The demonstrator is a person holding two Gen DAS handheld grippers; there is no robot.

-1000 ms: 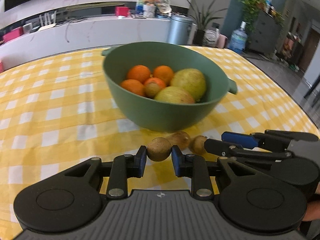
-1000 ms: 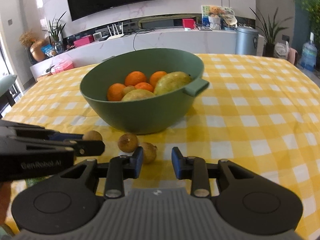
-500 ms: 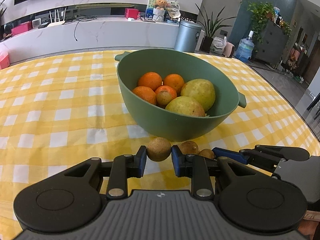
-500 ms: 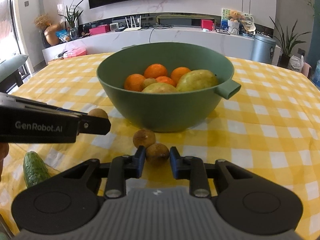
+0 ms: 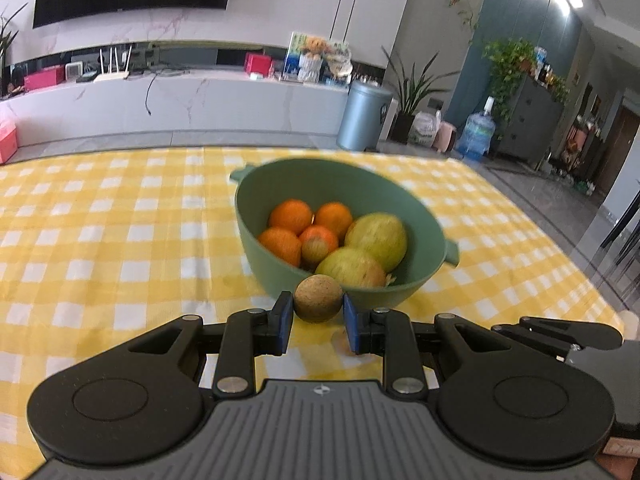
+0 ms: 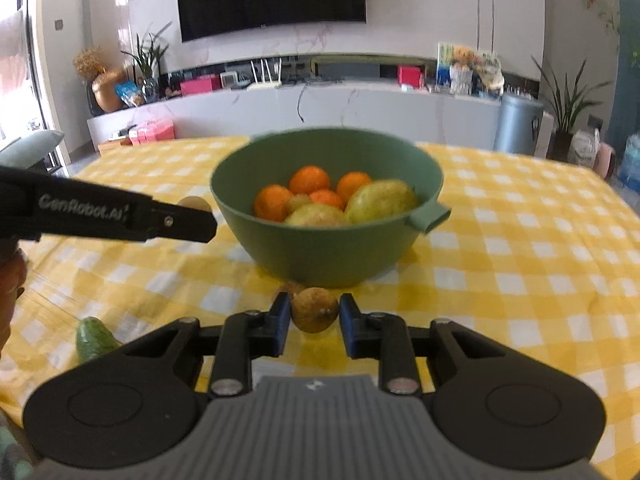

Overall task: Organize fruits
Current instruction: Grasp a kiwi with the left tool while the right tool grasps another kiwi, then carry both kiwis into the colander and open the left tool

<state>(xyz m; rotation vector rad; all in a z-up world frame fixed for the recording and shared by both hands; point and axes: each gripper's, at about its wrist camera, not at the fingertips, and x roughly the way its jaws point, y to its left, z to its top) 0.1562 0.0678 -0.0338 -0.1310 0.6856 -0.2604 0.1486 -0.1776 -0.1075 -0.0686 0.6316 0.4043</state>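
Observation:
A green bowl (image 5: 434, 229) on the yellow checked tablecloth holds several oranges (image 5: 291, 215) and two yellow-green pears (image 5: 377, 235). My left gripper (image 5: 319, 314) is shut on a round brown fruit (image 5: 319, 298), held up in front of the bowl's near wall. My right gripper (image 6: 314, 316) is shut on a second brown fruit (image 6: 314, 309) just above the cloth, before the bowl (image 6: 332, 256). Another brown fruit (image 6: 291, 288) lies on the cloth right behind it. In the right wrist view the left gripper (image 6: 196, 216) reaches in from the left with its fruit (image 6: 192, 201).
A green cucumber (image 6: 94, 338) lies on the cloth at the near left. The right gripper's fingers (image 5: 560, 334) show low at the right of the left wrist view. The table's right edge drops to a grey floor. A white counter and a television stand behind.
My right gripper closed on a brown fruit that lay beside its left finger and raised it slightly. My left gripper rose with its fruit, up to the bowl's wall.

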